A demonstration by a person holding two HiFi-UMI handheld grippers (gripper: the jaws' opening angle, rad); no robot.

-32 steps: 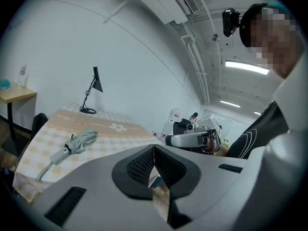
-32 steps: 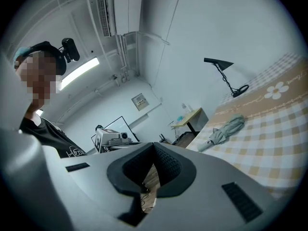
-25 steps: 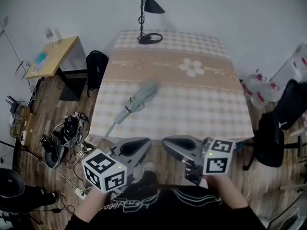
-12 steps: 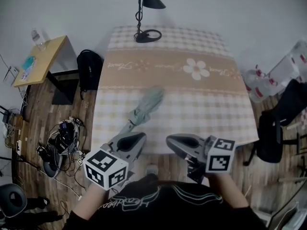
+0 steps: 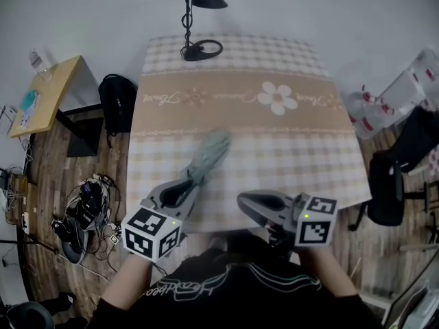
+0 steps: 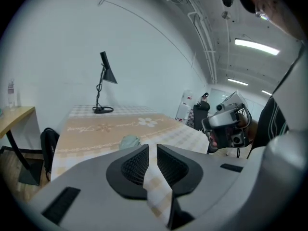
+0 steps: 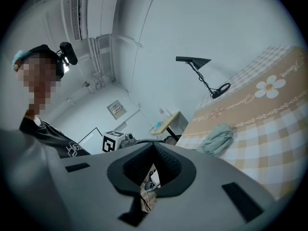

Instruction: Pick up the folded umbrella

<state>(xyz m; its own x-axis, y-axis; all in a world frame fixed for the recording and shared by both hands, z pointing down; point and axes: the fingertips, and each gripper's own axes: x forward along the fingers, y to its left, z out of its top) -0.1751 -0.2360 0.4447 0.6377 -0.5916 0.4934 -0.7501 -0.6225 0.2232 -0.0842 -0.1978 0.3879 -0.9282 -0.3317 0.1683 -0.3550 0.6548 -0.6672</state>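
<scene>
The umbrella (image 5: 210, 153) is a pale grey-green bundle of loosely gathered, rumpled cloth. It lies slantwise on the checked tabletop (image 5: 295, 149), left of the middle, with its slim end toward the near edge, hidden under the left gripper (image 5: 186, 189). That gripper's jaws have just been opening to a narrow slit with nothing between them, while the right gripper (image 5: 244, 201) is closed and empty at the near edge.

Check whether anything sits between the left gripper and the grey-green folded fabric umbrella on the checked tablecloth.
Nothing visible does. The left gripper hangs at the near end of the grey-green folded umbrella, with only bare checked tablecloth around. Its jaws have just been opening slightly, nothing between them yet.
</scene>
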